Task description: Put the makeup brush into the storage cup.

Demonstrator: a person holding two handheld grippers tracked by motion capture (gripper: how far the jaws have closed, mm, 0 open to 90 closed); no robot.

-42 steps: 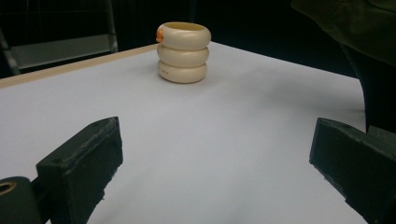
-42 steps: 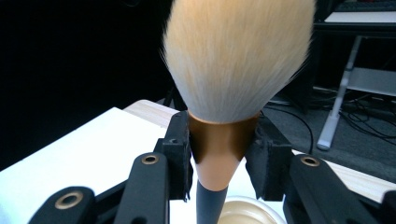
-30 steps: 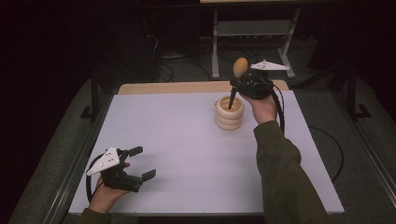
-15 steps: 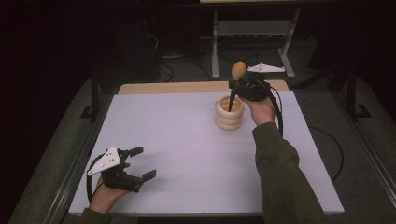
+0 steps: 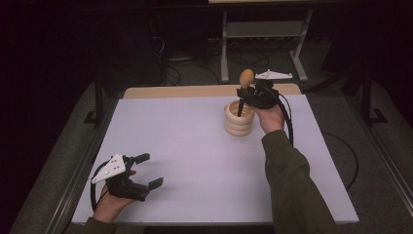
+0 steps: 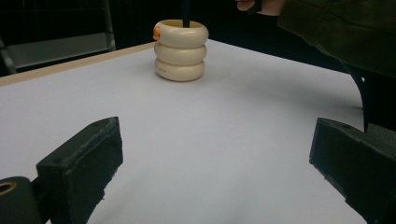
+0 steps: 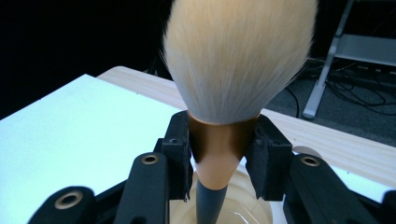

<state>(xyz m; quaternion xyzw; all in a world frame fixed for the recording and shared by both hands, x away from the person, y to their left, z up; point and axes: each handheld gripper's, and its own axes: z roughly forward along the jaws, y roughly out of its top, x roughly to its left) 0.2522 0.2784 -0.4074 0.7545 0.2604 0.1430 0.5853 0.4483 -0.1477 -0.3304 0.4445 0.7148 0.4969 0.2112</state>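
Observation:
A makeup brush point(image 5: 247, 78) with a pale fluffy head and a copper ferrule point(image 7: 223, 140) stands upright, bristles up. My right gripper point(image 5: 244, 95) is shut on the ferrule, with a jaw pressing on each side of it in the right gripper view point(image 7: 223, 154). The brush's dark handle point(image 5: 240, 108) reaches down into a cream holder point(image 5: 239, 122) made of three stacked rings, at the table's far right of centre. My left gripper point(image 5: 152, 169) rests at the near left of the table, open with nothing between its jaws point(image 6: 215, 172). It faces the holder point(image 6: 181, 51).
The white table top point(image 5: 195, 146) has a wooden strip point(image 5: 175, 91) along its far edge. A metal stand point(image 5: 263, 34) and cables lie on the dark floor behind. The person's right sleeve point(image 5: 292, 185) crosses the table's near right.
The right gripper and the brush have sunk slightly, taking the handle a little deeper into the holder. The left gripper has not moved.

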